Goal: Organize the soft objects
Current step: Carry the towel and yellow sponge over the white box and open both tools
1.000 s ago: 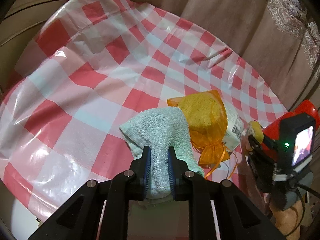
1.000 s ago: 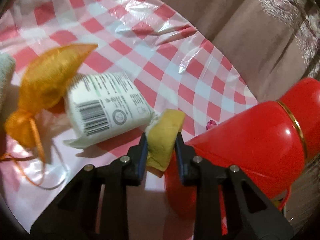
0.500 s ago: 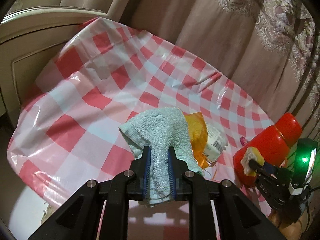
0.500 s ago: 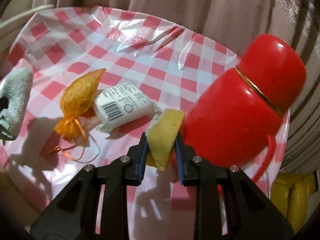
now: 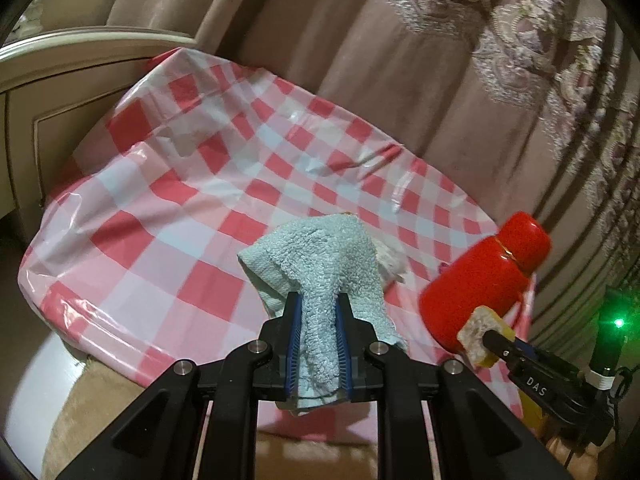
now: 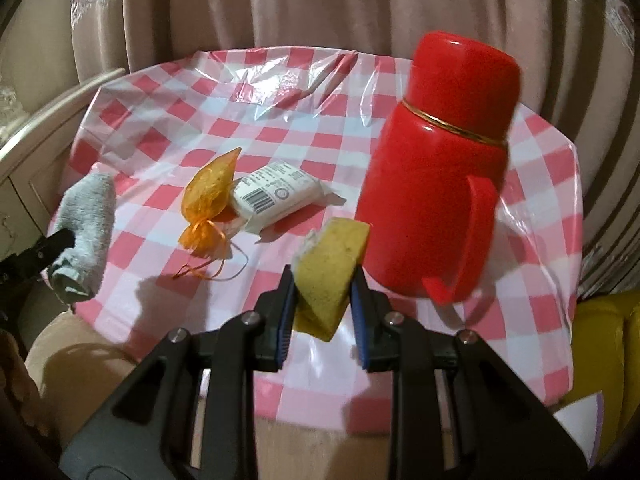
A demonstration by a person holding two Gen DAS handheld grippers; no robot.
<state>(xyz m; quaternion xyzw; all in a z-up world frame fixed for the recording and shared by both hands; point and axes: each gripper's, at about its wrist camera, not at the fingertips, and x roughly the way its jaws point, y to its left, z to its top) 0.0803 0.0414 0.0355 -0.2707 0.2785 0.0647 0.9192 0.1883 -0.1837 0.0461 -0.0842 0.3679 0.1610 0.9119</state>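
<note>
The left gripper (image 5: 317, 322) clamps a pale blue terry towel (image 5: 320, 264), fluffy and bunched, its folds spilling past both blue-padded jaws above the near edge of the red-and-white checked tablecloth (image 5: 180, 216). The right gripper (image 6: 323, 298) pinches a yellow sponge (image 6: 330, 264), porous, with a paler layer on one face, held over the table's near side. An orange mesh pouch (image 6: 208, 196) with a trailing ribbon lies against a white wrapped pack (image 6: 276, 196) bearing a barcode; a red flask (image 6: 444, 184) stands to their right. In the left wrist view the towel hides the pouch almost wholly and most of the pack. The pack's print is too small to read. Compared with 0.5 s ago, both grippers sit higher and farther back, the flask now stands fully in frame, its handle showing, and both grips are unchanged
</note>
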